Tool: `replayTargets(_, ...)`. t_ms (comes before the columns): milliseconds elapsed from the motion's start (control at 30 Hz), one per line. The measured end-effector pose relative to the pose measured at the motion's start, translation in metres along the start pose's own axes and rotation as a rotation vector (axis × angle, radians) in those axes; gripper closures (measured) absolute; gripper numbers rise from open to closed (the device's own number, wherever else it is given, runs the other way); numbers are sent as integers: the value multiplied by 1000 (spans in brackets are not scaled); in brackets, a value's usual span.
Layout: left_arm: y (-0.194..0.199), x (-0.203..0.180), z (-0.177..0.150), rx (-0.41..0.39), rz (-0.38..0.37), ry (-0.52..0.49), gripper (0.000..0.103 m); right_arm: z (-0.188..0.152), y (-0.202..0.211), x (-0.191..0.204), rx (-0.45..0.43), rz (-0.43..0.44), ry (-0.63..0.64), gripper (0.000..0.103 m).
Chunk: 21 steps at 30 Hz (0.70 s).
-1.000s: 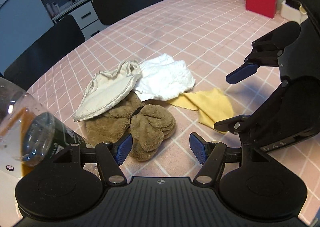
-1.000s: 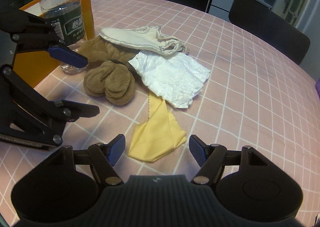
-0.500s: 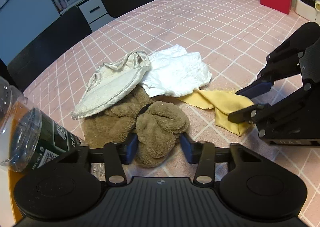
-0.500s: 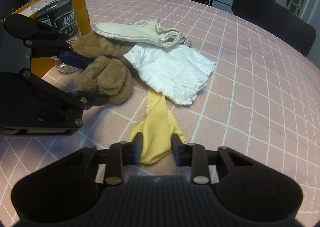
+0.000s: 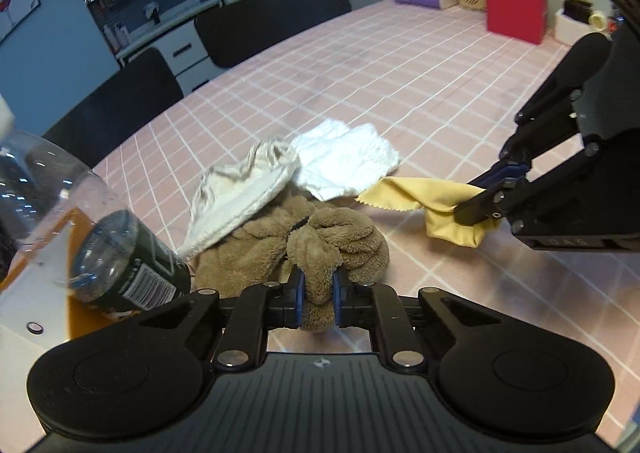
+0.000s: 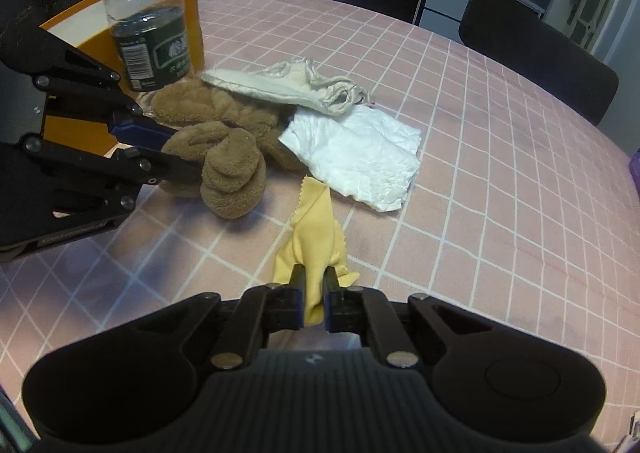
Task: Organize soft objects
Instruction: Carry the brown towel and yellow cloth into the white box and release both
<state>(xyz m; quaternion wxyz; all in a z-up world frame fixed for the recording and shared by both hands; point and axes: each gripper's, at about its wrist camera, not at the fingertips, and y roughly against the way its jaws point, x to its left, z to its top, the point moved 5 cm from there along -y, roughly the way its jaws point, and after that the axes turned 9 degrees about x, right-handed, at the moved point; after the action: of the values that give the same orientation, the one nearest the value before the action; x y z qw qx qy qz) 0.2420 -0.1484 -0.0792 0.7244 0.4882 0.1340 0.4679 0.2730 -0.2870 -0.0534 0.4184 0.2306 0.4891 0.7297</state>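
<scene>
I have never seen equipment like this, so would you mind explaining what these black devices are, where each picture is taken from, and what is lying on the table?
These are two hand-held grippers, each a pair of fingers that a person squeezes shut; no robot arm is involved. Each carries a wide-angle camera looking forward along its fingers, so each picture shows its own gripper at the bottom and the other gripper at the side.

In the left camera's picture, the left gripper has just closed on a brown towel. In the right camera's picture, the right gripper has just closed on a yellow cloth.

On the pink checked table there are also a white cloth and a cream cloth draped over the towel. A plastic bottle stands beside an orange box.
</scene>
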Motion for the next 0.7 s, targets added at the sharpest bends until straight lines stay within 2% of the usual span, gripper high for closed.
replayTargets(267, 56, -8, -12, -87, -36, -32, 91, -4, 42, 21, -34, -32, 38, 97)
replayTargets(433, 96, -5, -22, -145, -49, -37, 91, -3, 75, 37, -58, -23, 50, 97)
replayTargets(567, 131, 7, -28, -196, -41, -32, 91, 0, 108, 53, -98, -14, 63, 97)
replayTargets(700, 160, 23, -38, -227, 1, -24, 91, 11, 136, 72, -145, 16, 84, 97)
